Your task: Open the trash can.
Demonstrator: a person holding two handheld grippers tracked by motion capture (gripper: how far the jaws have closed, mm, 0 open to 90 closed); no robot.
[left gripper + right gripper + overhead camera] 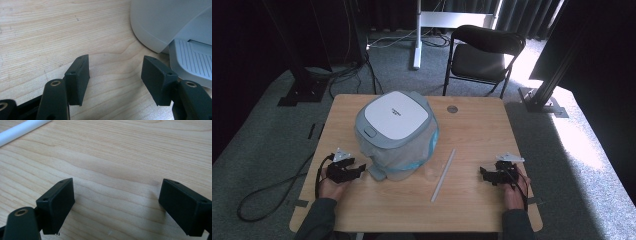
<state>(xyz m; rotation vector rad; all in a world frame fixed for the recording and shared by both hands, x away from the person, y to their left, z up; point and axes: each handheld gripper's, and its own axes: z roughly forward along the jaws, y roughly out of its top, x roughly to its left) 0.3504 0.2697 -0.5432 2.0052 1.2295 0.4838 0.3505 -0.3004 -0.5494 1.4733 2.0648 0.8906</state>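
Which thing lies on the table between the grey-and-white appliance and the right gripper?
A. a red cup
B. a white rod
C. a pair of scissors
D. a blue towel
B: a thin white rod lies slantwise on the bare wood between the appliance and the right gripper.

Appliance (396,131): square, grey body with white lid, shut, partly wrapped in a clear plastic bag; sits left of table centre, upright.
White rod (443,174): thin, straight, lying flat and slanted, right of the appliance, apart from it.
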